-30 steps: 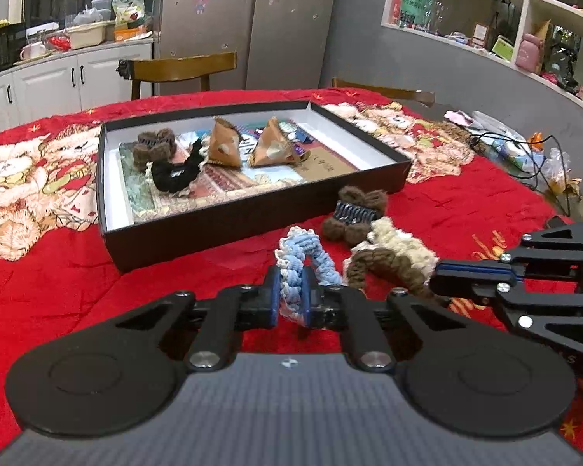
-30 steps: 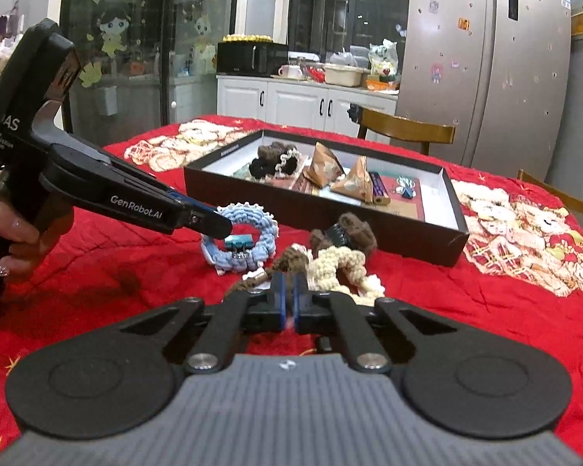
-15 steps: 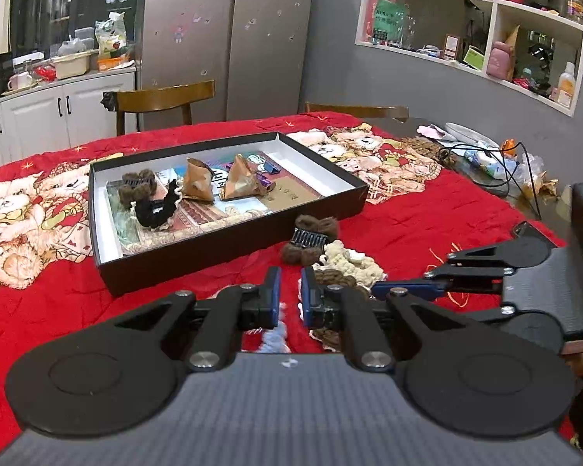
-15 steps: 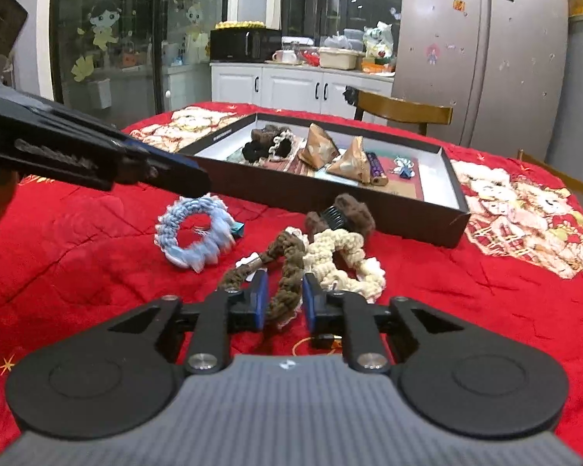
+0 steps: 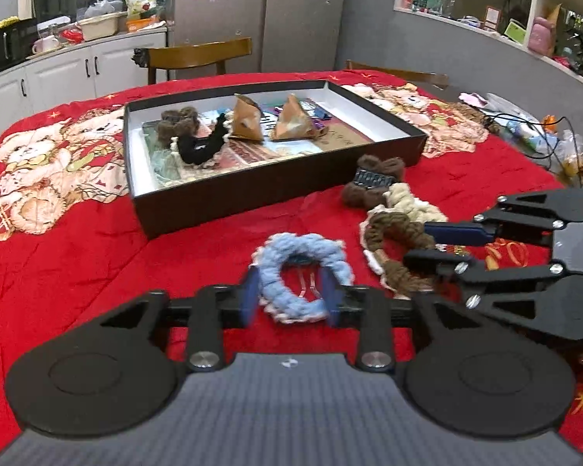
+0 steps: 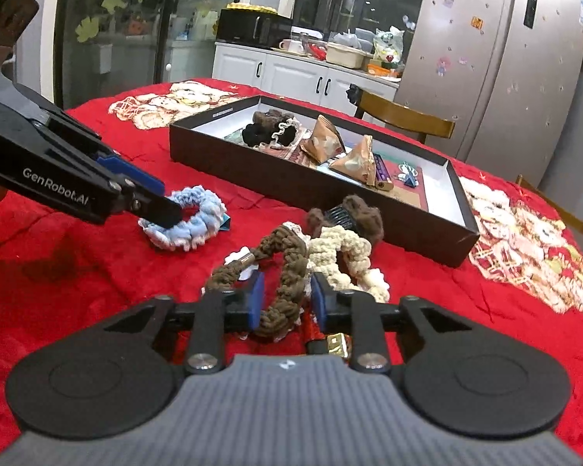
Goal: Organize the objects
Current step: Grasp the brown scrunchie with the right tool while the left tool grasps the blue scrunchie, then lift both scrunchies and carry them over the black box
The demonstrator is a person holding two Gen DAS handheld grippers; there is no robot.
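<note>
A light blue scrunchie (image 5: 276,268) (image 6: 198,229) lies on the red cloth between the pads of my left gripper (image 5: 290,299) (image 6: 161,198). Its jaws are opening and no longer squeeze the scrunchie. My right gripper (image 6: 287,303) (image 5: 418,246) is closing on a brown braided scrunchie (image 6: 287,268) (image 5: 388,229), with pads touching both sides. A cream scrunchie (image 6: 342,248) and a dark brown furry clip (image 6: 353,213) lie just behind it. The black box (image 5: 252,194) (image 6: 291,182) beyond holds dark scrunchies and two brown triangular pouches.
Chairs (image 5: 198,54) stand at the table's far side. Cables and small items (image 5: 524,128) lie at the table's right edge. A small gold object (image 6: 336,343) sits on the cloth under my right gripper. White cabinets and a fridge fill the background.
My left gripper was shut on the blue scrunchie; now its jaws are apart and the scrunchie lies flat on the cloth. My right gripper went from shut and empty to closing around the brown scrunchie.
</note>
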